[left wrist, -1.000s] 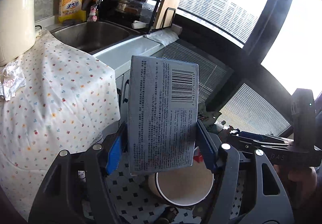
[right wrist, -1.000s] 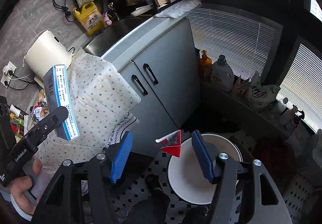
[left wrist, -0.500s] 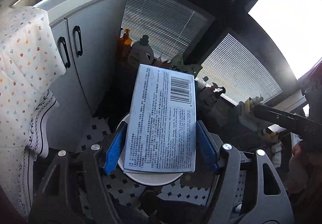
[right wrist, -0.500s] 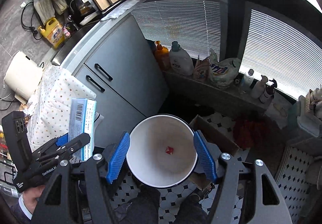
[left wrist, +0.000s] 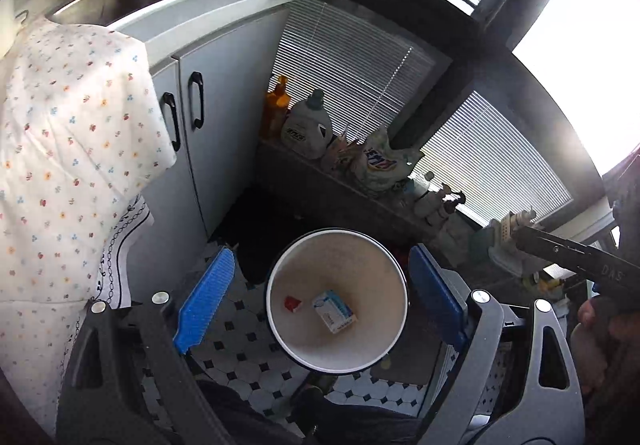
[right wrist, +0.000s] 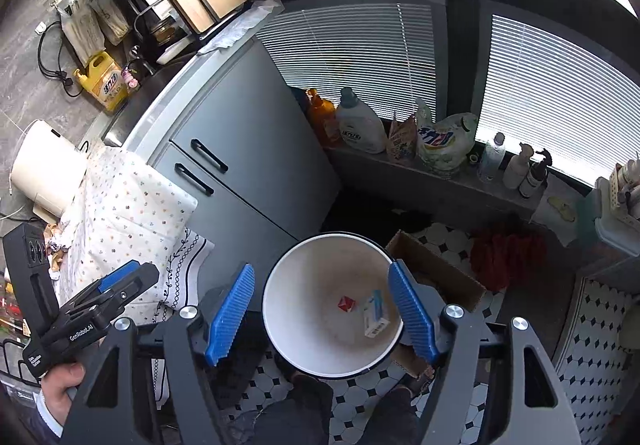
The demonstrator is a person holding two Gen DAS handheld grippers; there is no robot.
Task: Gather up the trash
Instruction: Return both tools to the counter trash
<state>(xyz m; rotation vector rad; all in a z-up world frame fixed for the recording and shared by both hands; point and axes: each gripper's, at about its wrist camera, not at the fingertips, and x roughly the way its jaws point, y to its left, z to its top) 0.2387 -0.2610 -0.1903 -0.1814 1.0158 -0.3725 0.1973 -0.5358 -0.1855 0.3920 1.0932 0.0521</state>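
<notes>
A white round trash bin (left wrist: 280, 265) stands on the tiled floor below both grippers; it also shows in the right wrist view (right wrist: 280, 285). A blue-and-white box (left wrist: 334, 311) lies on the bin's bottom beside a small red scrap (left wrist: 293, 303); both show in the right wrist view, the box (right wrist: 375, 314) and the scrap (right wrist: 346, 303). My left gripper (left wrist: 320, 299) is open and empty above the bin. My right gripper (right wrist: 322, 319) is open and empty above the bin too.
A grey sink cabinet (left wrist: 224, 85) stands to the left, next to a table under a flowered cloth (left wrist: 68, 149). Detergent bottles (right wrist: 360, 125) line a low ledge under the blinds. A cardboard box (right wrist: 436, 269) sits on the floor behind the bin.
My left gripper has opened and let go of the blue-and-white box, which now lies in the bin. Both grippers stay above the bin.
</notes>
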